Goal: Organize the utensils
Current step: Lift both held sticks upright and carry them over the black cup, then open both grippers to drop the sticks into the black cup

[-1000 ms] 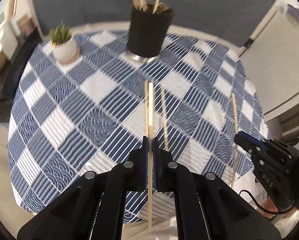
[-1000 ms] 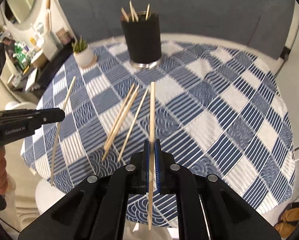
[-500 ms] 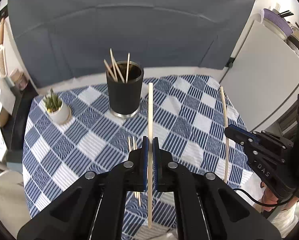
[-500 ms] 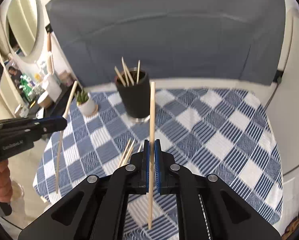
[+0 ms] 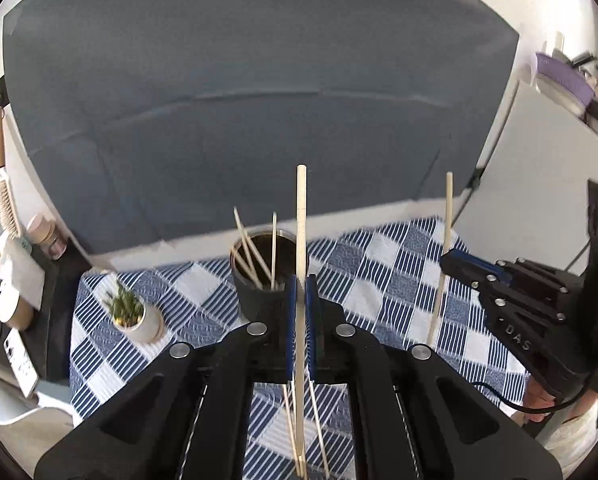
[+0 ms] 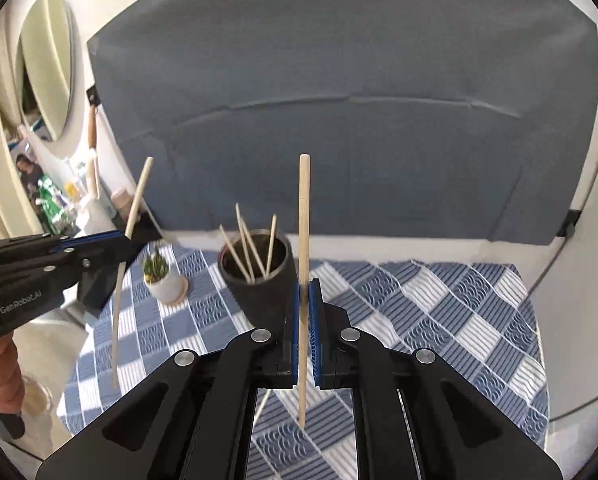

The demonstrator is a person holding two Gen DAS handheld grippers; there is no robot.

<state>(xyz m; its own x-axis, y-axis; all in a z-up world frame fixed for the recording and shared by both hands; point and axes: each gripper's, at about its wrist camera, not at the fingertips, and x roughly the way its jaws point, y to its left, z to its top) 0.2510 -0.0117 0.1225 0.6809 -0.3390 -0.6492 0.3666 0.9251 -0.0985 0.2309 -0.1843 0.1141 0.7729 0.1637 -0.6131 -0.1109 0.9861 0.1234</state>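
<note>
At the far left edge of my desk (image 6: 499,320), with its blue-and-white checked cloth, a small potted plant (image 6: 163,276) sits in a white pot. My left tool (image 5: 300,280) is clenched on a wooden chopstick (image 5: 301,216), pinched between its blue pads partway along, so the stick stands upright in that view with its top end well above the pads and its lower end running down past them. Just beyond that tool is the black cup (image 5: 259,280), standing upright on the desk with four thin sticks (image 5: 255,256) leaning inside it. Below the left tool, a few loose chopsticks (image 5: 299,432) lie on the cloth, partly hidden by the tool's arms. To the right, my right tool (image 6: 306,284) is clenched on a second chopstick (image 6: 304,216), gripped the same way, upright between the pads, with the black cup just to its left and behind it. Both held chopsticks are clear of the desk and outside the cup.
</note>
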